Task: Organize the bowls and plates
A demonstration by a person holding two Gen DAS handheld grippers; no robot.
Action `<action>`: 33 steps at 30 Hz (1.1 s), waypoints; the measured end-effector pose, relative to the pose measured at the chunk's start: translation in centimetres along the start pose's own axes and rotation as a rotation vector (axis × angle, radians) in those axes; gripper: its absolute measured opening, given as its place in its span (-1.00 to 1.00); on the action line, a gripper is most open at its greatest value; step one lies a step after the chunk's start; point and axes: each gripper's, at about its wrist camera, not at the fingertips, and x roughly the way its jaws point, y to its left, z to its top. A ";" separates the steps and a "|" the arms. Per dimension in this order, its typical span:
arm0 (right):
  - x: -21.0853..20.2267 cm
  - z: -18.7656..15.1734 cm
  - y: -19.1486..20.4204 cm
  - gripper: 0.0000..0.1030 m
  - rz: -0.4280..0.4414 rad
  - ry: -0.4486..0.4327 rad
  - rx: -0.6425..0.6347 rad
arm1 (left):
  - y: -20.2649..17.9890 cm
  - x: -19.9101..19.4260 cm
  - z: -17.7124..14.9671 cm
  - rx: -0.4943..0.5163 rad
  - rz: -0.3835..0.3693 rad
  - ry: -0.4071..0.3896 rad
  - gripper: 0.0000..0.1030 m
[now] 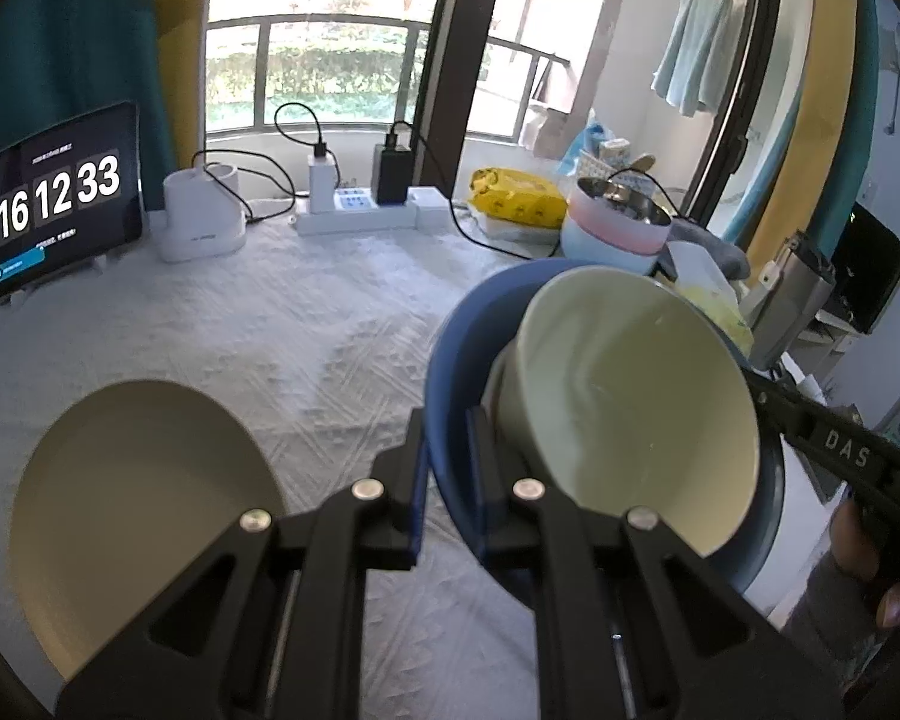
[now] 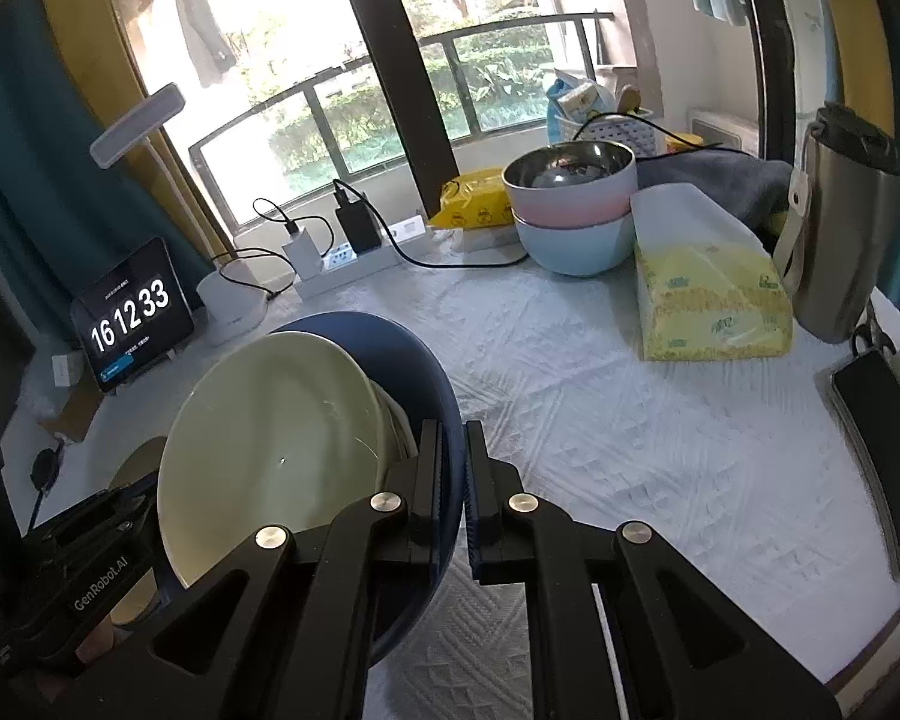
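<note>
Left wrist view: the left tongs (image 1: pixel 447 468) were pinched on the near rim of a blue bowl (image 1: pixel 450 360), held raised and tilted above the surface (image 1: pixel 306 324). A pale green bowl (image 1: pixel 624 396) sat nested inside it, mouth turned toward the camera. The right tongs (image 1: pixel 768 387) entered from the right and reached the rim at the opposite side; gripping at both sides appeared intended to steady the tilted pair. A cream plate (image 1: pixel 138 516) lay flat on the surface at lower left, apart from the bowls.

Right wrist view: the right tongs (image 2: pixel 453 468) were clamped on the blue bowl's (image 2: pixel 426 372) rim, the green bowl (image 2: pixel 276 438) leaning within it. A pink bowl stacked in a light blue bowl (image 2: pixel 570 240) stood at the far edge, judged a likely destination stack. The surface carried a white textured cloth, a tissue pack (image 2: pixel 708 294), a steel flask (image 2: pixel 840 228), a phone (image 2: pixel 882 456), a power strip (image 2: pixel 354 261) and a clock tablet (image 2: pixel 129 315). Beyond were a window and balcony railing.
</note>
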 end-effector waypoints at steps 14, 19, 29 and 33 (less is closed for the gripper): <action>-0.9 0.9 2.9 -0.82 0.013 -0.024 -0.051 | 2.2 -2.2 0.1 -0.039 0.005 -0.038 -0.80; -0.7 1.0 4.2 -0.81 0.024 -0.024 -0.070 | 3.3 -2.7 0.1 -0.055 0.013 -0.044 -0.80; -0.5 1.2 6.6 -0.81 0.045 -0.024 -0.105 | 5.4 -3.9 0.1 -0.086 0.029 -0.062 -0.80; -0.2 1.2 7.6 -0.81 0.052 -0.019 -0.118 | 6.4 -4.2 0.1 -0.100 0.035 -0.063 -0.80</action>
